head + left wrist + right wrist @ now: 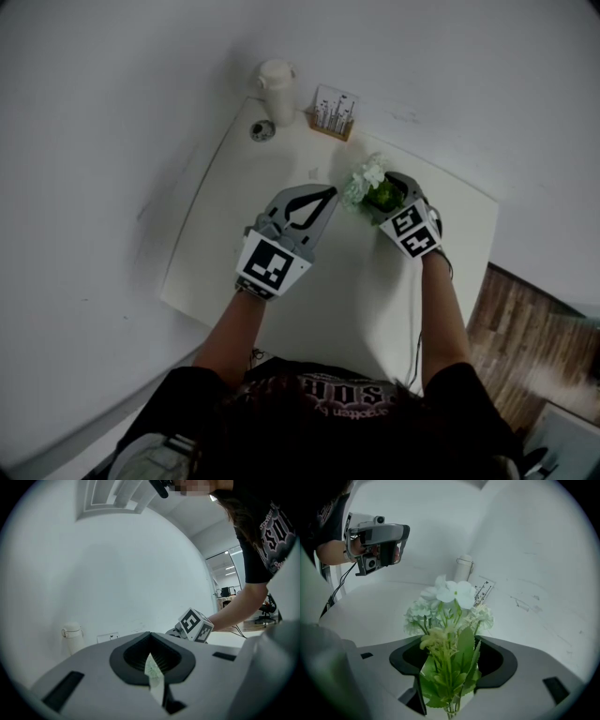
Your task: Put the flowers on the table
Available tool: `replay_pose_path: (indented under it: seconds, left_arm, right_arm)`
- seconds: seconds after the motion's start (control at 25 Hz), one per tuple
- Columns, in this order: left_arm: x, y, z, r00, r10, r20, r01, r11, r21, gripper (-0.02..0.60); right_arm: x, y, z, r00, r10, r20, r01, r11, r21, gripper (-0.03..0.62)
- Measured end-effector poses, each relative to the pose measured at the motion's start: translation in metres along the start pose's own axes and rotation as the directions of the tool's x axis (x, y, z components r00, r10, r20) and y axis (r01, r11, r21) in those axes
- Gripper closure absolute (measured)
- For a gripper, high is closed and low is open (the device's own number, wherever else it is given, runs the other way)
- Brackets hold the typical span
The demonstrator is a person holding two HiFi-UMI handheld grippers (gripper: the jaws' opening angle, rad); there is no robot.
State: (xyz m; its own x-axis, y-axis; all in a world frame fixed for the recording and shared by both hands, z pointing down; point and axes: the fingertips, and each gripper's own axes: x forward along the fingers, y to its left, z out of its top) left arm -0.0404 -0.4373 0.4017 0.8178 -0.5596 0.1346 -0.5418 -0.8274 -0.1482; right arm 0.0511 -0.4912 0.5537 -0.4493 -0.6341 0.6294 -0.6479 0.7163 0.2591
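Loosely, right tool (450,652) gapes around the flowers (453,593); left tool (150,640) pinches a pale scrap (153,672).

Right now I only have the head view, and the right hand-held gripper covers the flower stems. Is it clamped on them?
Observer: No. The right gripper view shows the right hand-held gripper with its jaws apart, and the flowers standing between them.
Operator: Is the left one resting on the table?
Observer: No. Seen from the right gripper view, the left hand-held gripper is held up in the air above the table.
Operator: Is it empty?
Observer: Not quite. Its own view shows the jaws shut on a pale scrap, perhaps a bit of leaf.
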Motion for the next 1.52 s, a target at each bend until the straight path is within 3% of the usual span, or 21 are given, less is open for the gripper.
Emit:
replay_pose_path:
  seconds: [0.56,0.96,1.52]
  left_arm:
    - [0.002,-0.012,0.006,1.0,-0.017,0.016,0.018,1.0,-0.007,0.583]
    - [-0.003,-0.02,0.01,1.0,-0.006,0.021,0.006,1.0,0.009,0.583]
    - [-0.004,-0.048,0.031,0.999,0.03,0.043,-0.032,0.999,0.038,0.583]
  right_arm:
    - [-0.021,0.011,-0.018,0.998,-0.01,-0.059,0.008,0.999,-0.041,0.281]
    - [-0.033,0.018,-0.017,0.999,-0.016,-0.04,0.014,0.999,-0.052,0.25]
    - [-0.096,0.018,0.013,0.986,-0.08,0.15,0.068,0.994,0.085,0.252]
